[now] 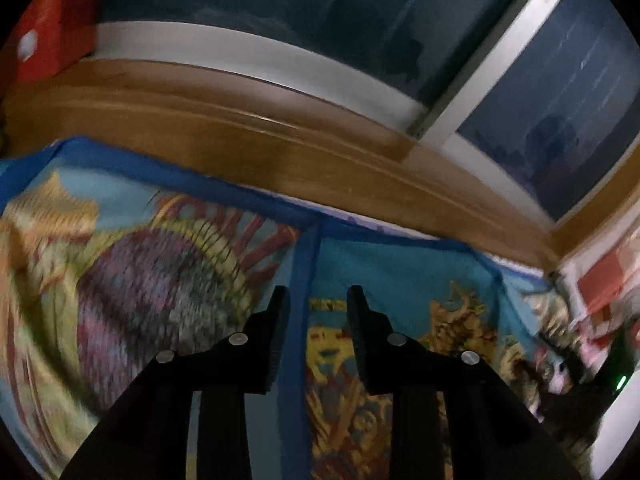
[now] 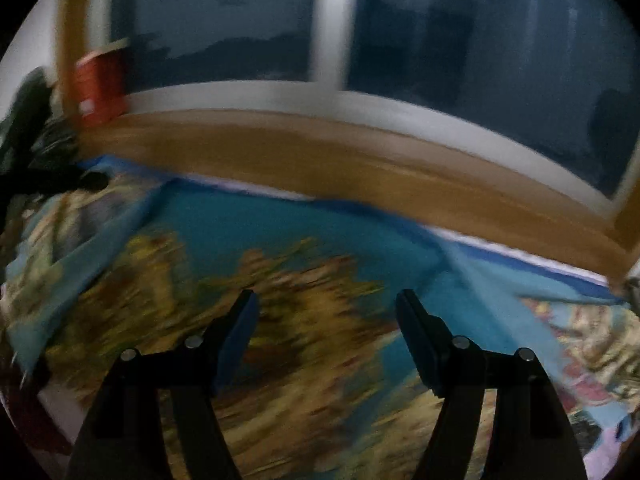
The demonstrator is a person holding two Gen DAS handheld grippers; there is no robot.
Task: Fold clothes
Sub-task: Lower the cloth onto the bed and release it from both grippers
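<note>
A blue cloth printed with yellow, purple and red figures lies spread out below both grippers. A darker blue hem band runs across it toward the far edge. My left gripper hovers above that band with its jaws apart and nothing pinched between the pads. In the right wrist view the same cloth is blurred, with a fold ridge to the right. My right gripper stands wide open above the yellow print and holds nothing.
A wooden ledge runs along the cloth's far edge, under a dark window with a white frame. A red box stands at the far left. Other patterned fabric and a dark object with a green light are at the right.
</note>
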